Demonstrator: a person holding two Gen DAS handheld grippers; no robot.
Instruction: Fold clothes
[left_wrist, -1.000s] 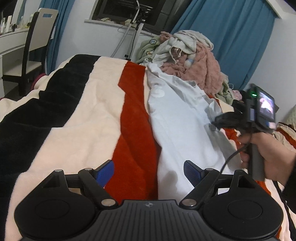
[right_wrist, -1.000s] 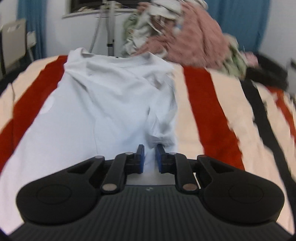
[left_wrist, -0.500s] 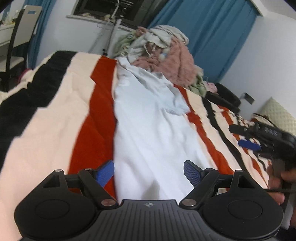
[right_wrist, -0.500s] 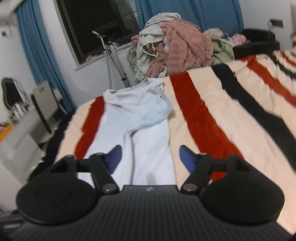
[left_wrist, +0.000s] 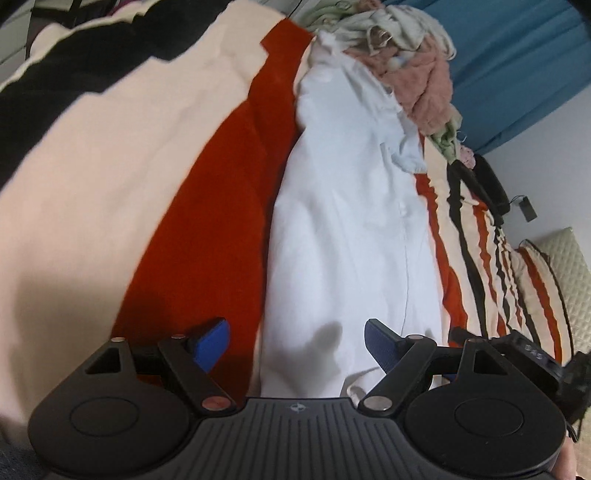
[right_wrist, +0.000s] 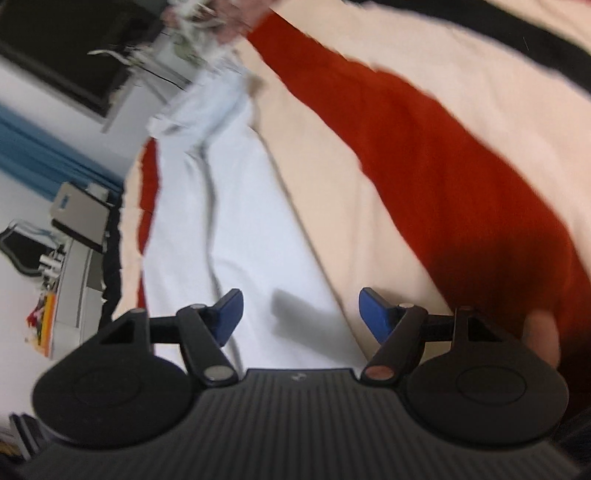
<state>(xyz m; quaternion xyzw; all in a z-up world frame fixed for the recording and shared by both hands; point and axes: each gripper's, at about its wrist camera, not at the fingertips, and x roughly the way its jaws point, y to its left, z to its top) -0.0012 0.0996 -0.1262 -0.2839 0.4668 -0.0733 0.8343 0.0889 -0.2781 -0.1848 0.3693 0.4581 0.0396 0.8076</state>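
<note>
Across the frame's centre, the white garment (left_wrist: 343, 229) lies as a long narrow strip on the striped bed (left_wrist: 110, 177). Both the left hand-held gripper (left_wrist: 297, 341) and right hand-held gripper (right_wrist: 301, 314) hover spread at its near end, holding nothing. Judged: lengthwise fold in hand; next needs a pinch on that hem.

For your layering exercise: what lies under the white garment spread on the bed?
The white garment lies on the striped blanket; red and cream stripes show along both its sides. What the blanket looks like directly beneath it is covered. Both grippers, left and right, are open above its near end.

Claw (right_wrist: 297, 314) gapes wide, nothing between its 2 blue pads (right_wrist: 231, 312). White garment (right_wrist: 236, 236) stretches ahead-left; striped blanket (right_wrist: 443, 177) lies ahead-right.
</note>
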